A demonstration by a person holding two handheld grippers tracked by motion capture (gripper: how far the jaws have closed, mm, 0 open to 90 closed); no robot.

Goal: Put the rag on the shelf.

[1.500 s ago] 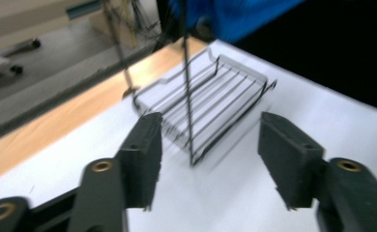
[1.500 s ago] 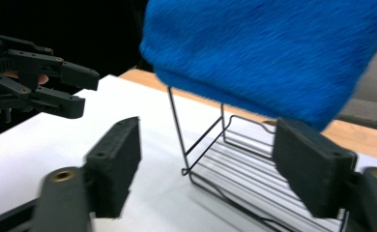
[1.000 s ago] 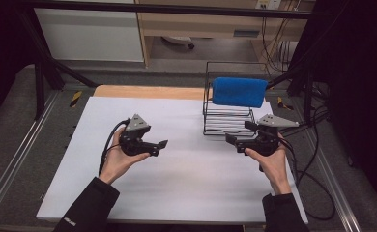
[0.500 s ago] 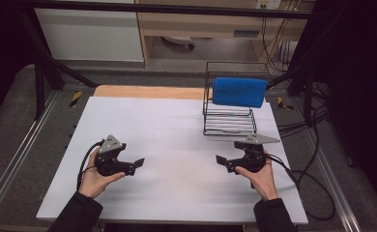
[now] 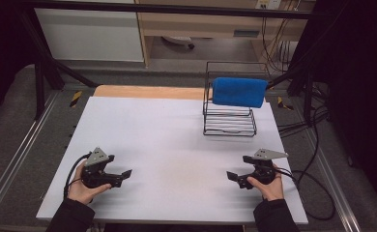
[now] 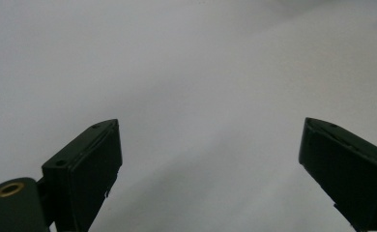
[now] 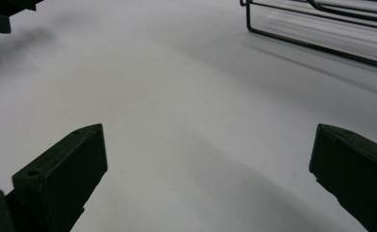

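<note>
A blue towel (image 5: 239,92) hangs folded over the top of a black wire rack (image 5: 229,123) at the back right of the white table (image 5: 177,140). My left gripper (image 5: 125,175) rests near the front left edge, held in a hand, open and holding nothing. In the left gripper view its jaws stand wide apart over bare white surface (image 6: 206,96). My right gripper (image 5: 230,177) sits near the front right edge, also open and holding nothing. The right gripper view shows the rack's base wire (image 7: 317,46) ahead at the upper right, and the left gripper (image 7: 3,14) at the top left corner.
Black cables (image 5: 312,188) trail off the table's right side. A wooden strip (image 5: 148,92) runs along the table's far edge. Metal frame rails (image 5: 12,159) flank the table. A white cabinet (image 5: 90,34) stands beyond it.
Both hands have drawn back with their grippers from the table's middle toward the front edge, the left one further left, the right one away from the rack. Both stayed open.
</note>
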